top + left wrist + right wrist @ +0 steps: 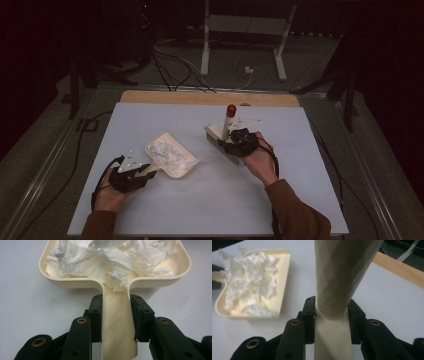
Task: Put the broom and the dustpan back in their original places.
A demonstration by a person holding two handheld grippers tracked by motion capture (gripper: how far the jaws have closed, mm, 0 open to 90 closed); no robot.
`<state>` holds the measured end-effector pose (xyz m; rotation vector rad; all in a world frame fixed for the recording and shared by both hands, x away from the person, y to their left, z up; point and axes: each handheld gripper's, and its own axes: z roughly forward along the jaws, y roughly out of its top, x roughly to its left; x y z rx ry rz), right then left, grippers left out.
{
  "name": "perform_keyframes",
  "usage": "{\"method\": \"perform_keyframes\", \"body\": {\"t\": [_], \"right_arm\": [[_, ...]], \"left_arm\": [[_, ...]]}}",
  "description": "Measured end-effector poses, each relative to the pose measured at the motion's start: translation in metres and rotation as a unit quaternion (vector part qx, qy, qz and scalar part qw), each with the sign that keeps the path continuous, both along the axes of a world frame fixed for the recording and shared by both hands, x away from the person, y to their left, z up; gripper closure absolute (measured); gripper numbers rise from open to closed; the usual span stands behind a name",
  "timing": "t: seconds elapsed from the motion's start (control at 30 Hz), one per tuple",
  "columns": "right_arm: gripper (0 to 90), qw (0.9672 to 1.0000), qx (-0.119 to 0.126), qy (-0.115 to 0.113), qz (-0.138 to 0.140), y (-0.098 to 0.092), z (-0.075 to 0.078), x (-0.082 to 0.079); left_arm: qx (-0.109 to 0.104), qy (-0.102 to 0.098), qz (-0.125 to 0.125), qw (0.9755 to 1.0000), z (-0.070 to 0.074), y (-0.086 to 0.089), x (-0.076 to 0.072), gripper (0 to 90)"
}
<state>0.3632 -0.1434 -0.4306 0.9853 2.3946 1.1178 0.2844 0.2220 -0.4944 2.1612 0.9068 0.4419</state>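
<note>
While the left tongs [115,315] are closed on the flat handle of the cream dustpan [172,155], the pan itself lies on the pale tabletop [300,165], a little left of the middle, and it is full of crumpled white paper [112,260]. I judge this paper to be very light and soft, so it will shift or spill out easily if the pan is tipped or moved fast; it seems better to keep the pan level. The dustpan looks like stiff, smooth plastic, and its narrow handle is the natural place to hold it, as the jaws now press on both of its edges. The right tongs [332,312] are closed on the neck of the hand brush [226,131], just below its round handle, which points up and ends in a red tip. The bristles stay just above or on the tabletop, right of the pan and apart from it; I cannot tell if they touch. The brush looks rigid and light, but the smooth handle may turn in the grip
</note>
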Motion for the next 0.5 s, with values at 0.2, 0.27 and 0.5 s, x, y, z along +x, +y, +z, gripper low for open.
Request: {"method": "perform_keyframes", "body": {"t": [0.2,0.27,0.5], "right_arm": [[66.4,0.9999,-0.004,0.004,0.014,-0.010,-0.003,-0.001],[66.4,0.9998,-0.003,0.004,0.022,-0.013,-0.005,-0.002],[66.3,0.9986,-0.010,0.003,0.052,-0.024,-0.008,-0.009]], "left_arm": [[-0.003,-0.004,0.017,0.9998,0.001,0.003,0.000,66.5],[-0.005,-0.006,0.025,0.9997,0.001,0.004,0.000,66.5],[-0.015,-0.015,0.056,0.9982,0.003,0.009,-0.003,66.5]]}}
